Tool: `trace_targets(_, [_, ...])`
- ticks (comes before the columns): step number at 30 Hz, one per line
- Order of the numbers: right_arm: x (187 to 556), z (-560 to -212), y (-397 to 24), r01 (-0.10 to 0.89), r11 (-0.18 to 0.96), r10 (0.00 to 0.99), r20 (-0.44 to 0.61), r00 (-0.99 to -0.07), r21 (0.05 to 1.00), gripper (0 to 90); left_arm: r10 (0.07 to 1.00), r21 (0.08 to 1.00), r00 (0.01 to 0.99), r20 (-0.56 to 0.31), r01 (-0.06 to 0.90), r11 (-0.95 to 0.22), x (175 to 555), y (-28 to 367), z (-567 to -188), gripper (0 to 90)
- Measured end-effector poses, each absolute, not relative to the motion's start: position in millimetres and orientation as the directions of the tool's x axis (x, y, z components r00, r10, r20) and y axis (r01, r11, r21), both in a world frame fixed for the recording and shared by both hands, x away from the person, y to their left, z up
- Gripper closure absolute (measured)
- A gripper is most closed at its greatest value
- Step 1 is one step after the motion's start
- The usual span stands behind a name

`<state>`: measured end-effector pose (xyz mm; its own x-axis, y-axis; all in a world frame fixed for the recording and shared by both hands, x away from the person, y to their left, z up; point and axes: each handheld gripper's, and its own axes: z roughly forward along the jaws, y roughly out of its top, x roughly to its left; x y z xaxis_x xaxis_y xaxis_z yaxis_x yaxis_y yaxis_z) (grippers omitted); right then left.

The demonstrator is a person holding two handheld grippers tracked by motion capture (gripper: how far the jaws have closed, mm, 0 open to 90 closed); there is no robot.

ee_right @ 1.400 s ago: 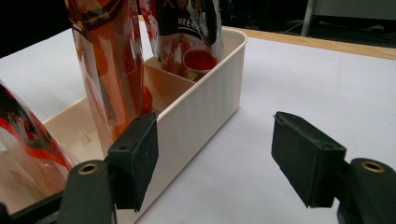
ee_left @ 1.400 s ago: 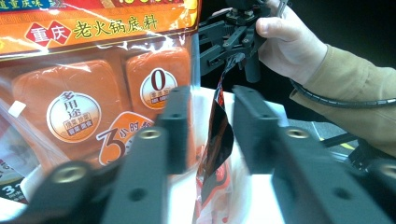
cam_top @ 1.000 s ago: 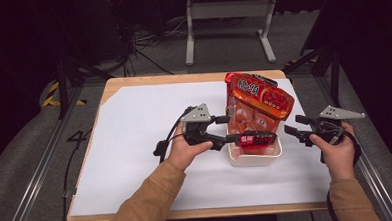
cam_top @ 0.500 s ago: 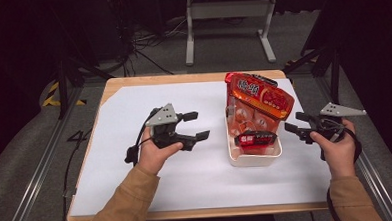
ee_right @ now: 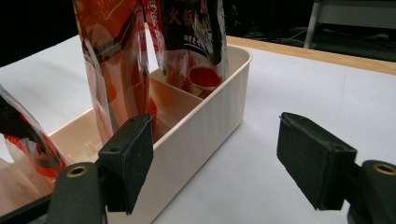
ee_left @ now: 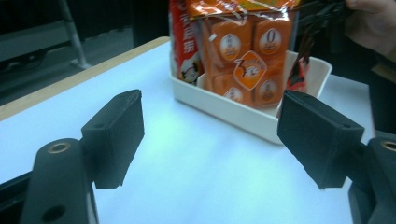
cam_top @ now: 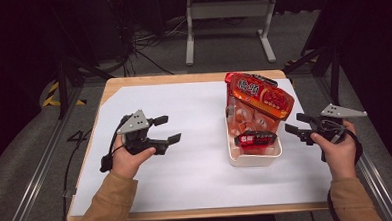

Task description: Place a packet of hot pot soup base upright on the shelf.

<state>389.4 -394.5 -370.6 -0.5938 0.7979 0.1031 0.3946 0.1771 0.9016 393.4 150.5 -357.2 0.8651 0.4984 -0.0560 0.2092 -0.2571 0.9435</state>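
A white sheet (cam_top: 201, 155) covers most of the wooden desk (cam_top: 182, 79). Toward the desk's right edge sits a cream plastic bin (cam_top: 253, 155), its long sides running from the near edge toward the far edge. An inner wall splits it into compartments, seen in the right gripper view. A large orange-red snack bag (cam_top: 258, 95) stands in the far part of the bin, leaning over its far rim, and a smaller red-and-black packet (cam_top: 255, 138) rests in the near part.

The left claw (cam_top: 167, 130) hovers over the left half of the sheet, well apart from the bin, held in the person's left hand (cam_top: 128, 156). Its jaws are spread wide with nothing between them — in the left gripper view they frame bare sheet, with the bin and its bags farther off.

The right claw (cam_top: 298, 124) sits just beside the bin's right wall, near the desk's right edge, gripped by the right hand (cam_top: 338, 149). It too is released — in the right gripper view one jaw lies in front of the bin's wall and the other over bare sheet, grasping nothing.
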Motion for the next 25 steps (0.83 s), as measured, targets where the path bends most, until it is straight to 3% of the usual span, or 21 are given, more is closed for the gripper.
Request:
trace_targets(8, [389, -373, -394, 0.400, 0.181, 0.798, 0.104, -0.593, 0.898, 27.1, 0.554, 0.938, 0.829, -0.074, 0.247, -0.243, 397, 173, -365, 20.9])
trace_targets(9, [389, -374, -394, 0.401, 0.181, 0.799, 0.104, -0.593, 0.898, 27.0, 0.585, 0.921, 0.802, -0.120, 0.310, -0.236, 403, 180, -371, 20.0])
trace_targets(11, [389, -374, -394, 0.404, 0.183, 0.798, 0.104, -0.593, 0.896, 26.9, 0.603, 0.920, 0.781, -0.159, 0.339, -0.196, 410, 187, -380, 18.0])
trace_targets(25, [389, -375, -392, 0.402, 0.189, 0.795, 0.100, -0.598, 0.896, 26.0, 0.661, 0.927, 0.737, -0.141, 0.332, -0.172, 414, 206, -391, 15.7])
